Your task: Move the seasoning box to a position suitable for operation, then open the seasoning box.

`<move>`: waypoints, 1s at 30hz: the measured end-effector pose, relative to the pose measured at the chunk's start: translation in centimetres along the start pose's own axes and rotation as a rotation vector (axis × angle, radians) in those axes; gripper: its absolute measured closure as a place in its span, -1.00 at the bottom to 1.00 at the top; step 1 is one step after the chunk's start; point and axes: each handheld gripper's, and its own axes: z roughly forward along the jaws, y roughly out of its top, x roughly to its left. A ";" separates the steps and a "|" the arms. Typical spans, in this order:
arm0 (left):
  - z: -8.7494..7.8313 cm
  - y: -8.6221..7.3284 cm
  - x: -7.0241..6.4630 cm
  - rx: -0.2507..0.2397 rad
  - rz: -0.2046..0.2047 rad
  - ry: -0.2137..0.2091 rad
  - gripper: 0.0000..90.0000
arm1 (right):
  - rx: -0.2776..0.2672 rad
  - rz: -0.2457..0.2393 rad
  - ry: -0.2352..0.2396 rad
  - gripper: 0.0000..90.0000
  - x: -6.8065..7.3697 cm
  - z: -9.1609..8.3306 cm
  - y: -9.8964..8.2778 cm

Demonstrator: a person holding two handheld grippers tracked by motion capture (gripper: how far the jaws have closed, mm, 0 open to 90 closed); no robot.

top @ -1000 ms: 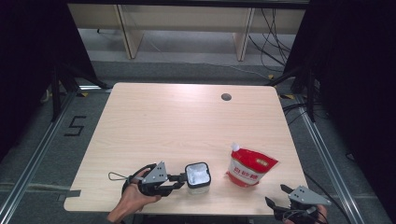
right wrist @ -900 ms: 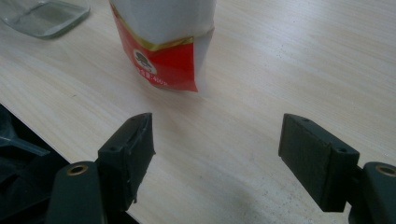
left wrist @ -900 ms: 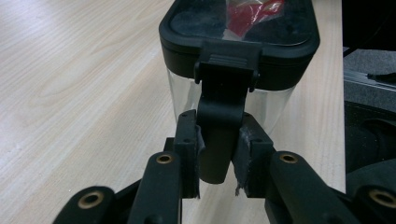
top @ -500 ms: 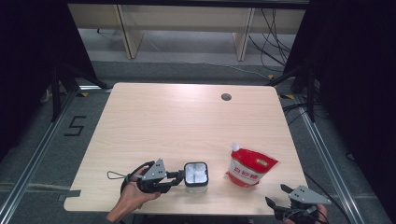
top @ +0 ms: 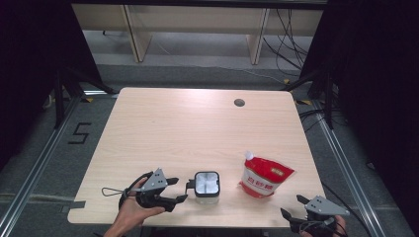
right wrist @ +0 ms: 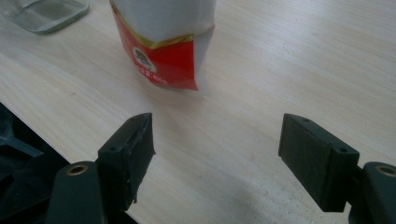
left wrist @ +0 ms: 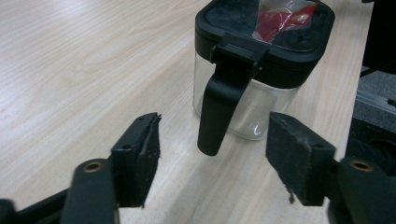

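Observation:
A clear square jar [top: 207,186] [left wrist: 247,112] with a black lid stands near the table's front edge. Its black handle [left wrist: 219,112] hangs down the side facing my left gripper [top: 178,189] [left wrist: 217,140]. That gripper's jaws have just been opening; the handle lies between the pads and neither pad touches it. To the right of the jar stands a red and white pouch [top: 264,175] [right wrist: 163,42]. My right gripper [top: 291,205] [right wrist: 217,140] rests open at the front right corner, a little short of the pouch, with bare table between its pads.
The wooden table [top: 197,128] has a round cable hole [top: 239,102] near its far right. The front edge runs just under both hands. Behind the table are shelf legs and cables [top: 291,44] on the floor; dark curtains flank both sides.
My left gripper's jaws have come apart from the jar's handle, which they were shut on before. The jar, the pouch and the right gripper stay where they were.

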 end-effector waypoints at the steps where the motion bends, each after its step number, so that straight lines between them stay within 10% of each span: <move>1: -0.2 0.0 -0.2 0.002 -0.014 0.005 -0.31 | 0.018 0.037 0.007 -0.39 0.3 -0.1 0.0; 17: -1.4 1.1 -0.4 -0.057 -0.109 -0.030 -0.21 | 0.026 0.056 0.018 -0.39 0.3 -0.1 -0.1; 30: -2.3 1.7 -0.3 -0.158 -0.111 0.010 0.88 | -0.051 0.028 0.095 -0.24 0.8 -0.9 0.1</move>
